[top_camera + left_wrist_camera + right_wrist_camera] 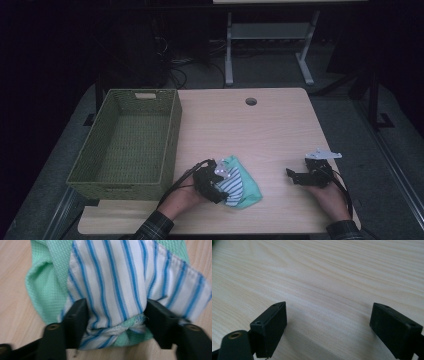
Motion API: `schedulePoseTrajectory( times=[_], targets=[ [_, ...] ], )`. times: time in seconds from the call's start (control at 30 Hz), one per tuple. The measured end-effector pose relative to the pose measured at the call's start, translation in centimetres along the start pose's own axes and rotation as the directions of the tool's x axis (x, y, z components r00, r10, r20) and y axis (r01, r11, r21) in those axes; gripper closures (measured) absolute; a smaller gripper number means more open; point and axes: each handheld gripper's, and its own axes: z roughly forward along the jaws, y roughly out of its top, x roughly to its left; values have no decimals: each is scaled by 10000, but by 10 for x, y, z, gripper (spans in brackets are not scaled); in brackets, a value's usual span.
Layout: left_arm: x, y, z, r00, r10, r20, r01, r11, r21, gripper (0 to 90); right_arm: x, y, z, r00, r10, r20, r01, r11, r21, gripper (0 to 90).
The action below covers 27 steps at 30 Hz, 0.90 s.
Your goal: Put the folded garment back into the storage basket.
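Observation:
A folded cloth bundle, mint green with a white and blue striped piece on top, lies near the front of the wooden table. My left gripper is at its left side. In the left gripper view the striped cloth is bunched between the two black jaws, which press on it from both sides, so my left gripper is shut on the cloth. The green layer shows beneath it. My right gripper rests open at the front right over bare table, with nothing inside my right gripper.
An empty green woven basket stands on the table's left part, just left of the cloth. A round cable hole sits near the far edge. Bare wood lies between the two grippers and behind them. A white desk frame stands on the floor beyond.

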Motion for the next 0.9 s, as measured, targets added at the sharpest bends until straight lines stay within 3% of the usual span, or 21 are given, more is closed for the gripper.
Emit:
schedulePoseTrajectory(
  times=[0.17, 0.3, 0.63, 0.9],
  targets=[
    [3, 0, -2, 9999, 70, -109, -70, 10000, -44, 590, 0, 0, 0, 10000, -7, 7, 7, 10000, 1, 137],
    [5, 0, -2, 9998, 0, -178, -1, 10000, -43, 679, 0, 0, 0, 10000, -9, 16, 9, 10000, 0, 137],
    [6, 1, -3, 9984, -518, -211, 516, 9986, -108, 717, 0, 0, 0, 10000, 3, 31, -3, 10000, 4, 135],
    [8, 5, -12, 9934, -1136, 140, 1141, 9928, -376, 716, 0, 0, 0, 10000, -24, 27, 24, 10000, -4, 135]
  ],
)
